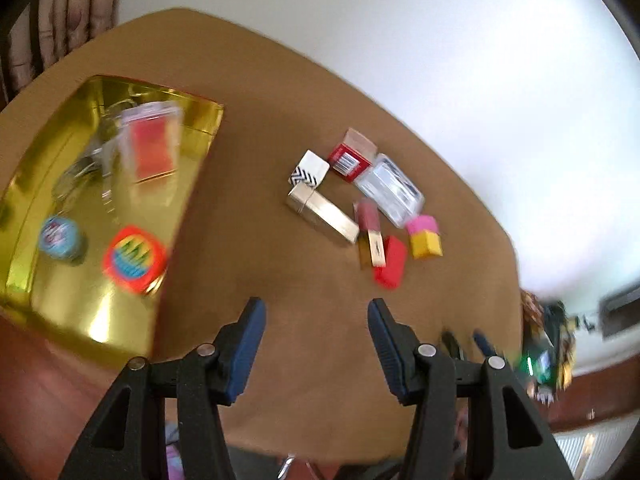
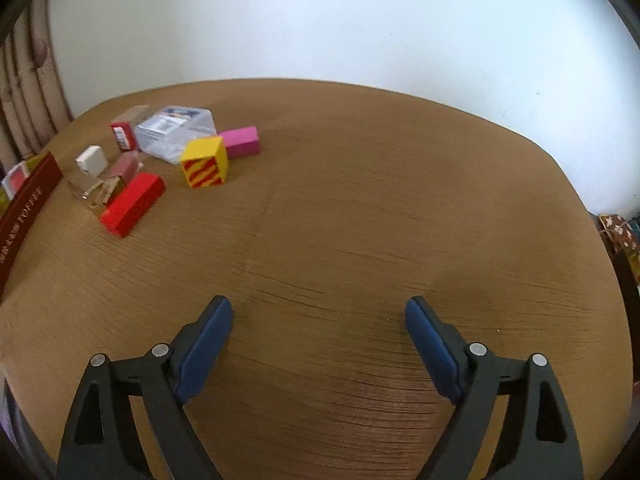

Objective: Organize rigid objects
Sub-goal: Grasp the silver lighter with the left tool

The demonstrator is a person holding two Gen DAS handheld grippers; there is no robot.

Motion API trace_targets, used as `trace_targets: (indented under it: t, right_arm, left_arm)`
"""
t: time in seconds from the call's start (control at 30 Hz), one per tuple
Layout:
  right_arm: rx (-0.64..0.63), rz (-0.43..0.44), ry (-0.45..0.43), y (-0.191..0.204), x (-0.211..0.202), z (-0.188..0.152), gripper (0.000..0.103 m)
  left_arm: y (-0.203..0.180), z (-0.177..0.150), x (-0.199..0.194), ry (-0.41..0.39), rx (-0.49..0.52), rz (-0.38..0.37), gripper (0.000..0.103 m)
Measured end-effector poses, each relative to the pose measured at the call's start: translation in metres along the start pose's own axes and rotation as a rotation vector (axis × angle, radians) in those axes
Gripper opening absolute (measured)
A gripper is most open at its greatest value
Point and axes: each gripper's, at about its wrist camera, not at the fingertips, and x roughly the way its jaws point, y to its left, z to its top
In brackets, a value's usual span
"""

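Note:
A cluster of small rigid objects lies on the round brown table [image 2: 360, 200]: a red block [image 2: 132, 204], a yellow striped cube [image 2: 205, 162], a pink block [image 2: 242, 142], a clear plastic case [image 2: 176, 132], a small red box [image 2: 124, 136], a white cube [image 2: 93, 159] and a silver box [image 1: 322, 212]. In the left wrist view a gold tray [image 1: 92, 312] at the left holds a red round tin [image 1: 134, 258], a blue tin [image 1: 60, 236] and a clear box with red contents [image 1: 154, 148]. My left gripper [image 1: 316, 312] is open and empty above the table, short of the cluster. My right gripper [image 2: 318, 312] is open and empty, well right of the cluster.
The tray's dark red side [image 2: 24, 216] shows at the left edge of the right wrist view. A white wall [image 2: 320, 20] stands behind the table. A curtain [image 1: 60, 20] hangs at the far left. Clutter [image 1: 548, 348] lies on the floor beyond the table's right edge.

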Motion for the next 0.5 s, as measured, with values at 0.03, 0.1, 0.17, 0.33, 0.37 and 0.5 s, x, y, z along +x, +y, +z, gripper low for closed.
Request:
trace_targets:
  t: [0.03, 0.1, 0.17, 0.33, 0.37, 0.5]
  right_arm:
    - [0.009, 0.023, -0.008, -0.004, -0.001, 0.000, 0.089]
    - [0.037, 0.068, -0.018, -0.007, -0.003, 0.000, 0.090]
    - [0.063, 0.106, -0.023, -0.010, -0.003, 0.001, 0.090]
    - [0.097, 0.195, -0.033, -0.014, -0.008, 0.000, 0.090]
    - [0.097, 0.204, -0.033, -0.012, -0.008, 0.001, 0.090]
    - [0.091, 0.238, -0.032, -0.010, -0.011, -0.002, 0.090]
  left_arm:
    - [-0.008, 0.009, 0.012, 0.018, -0.019, 0.014, 0.054]
    - [-0.019, 0.025, 0.038, 0.036, -0.076, 0.021, 0.054]
    - [-0.023, 0.036, 0.058, 0.062, -0.123, 0.050, 0.054]
    - [-0.018, 0.051, 0.093, 0.095, -0.242, 0.102, 0.054]
    - [-0.017, 0.053, 0.096, 0.088, -0.263, 0.118, 0.054]
    - [-0.015, 0.060, 0.108, 0.088, -0.306, 0.152, 0.054]
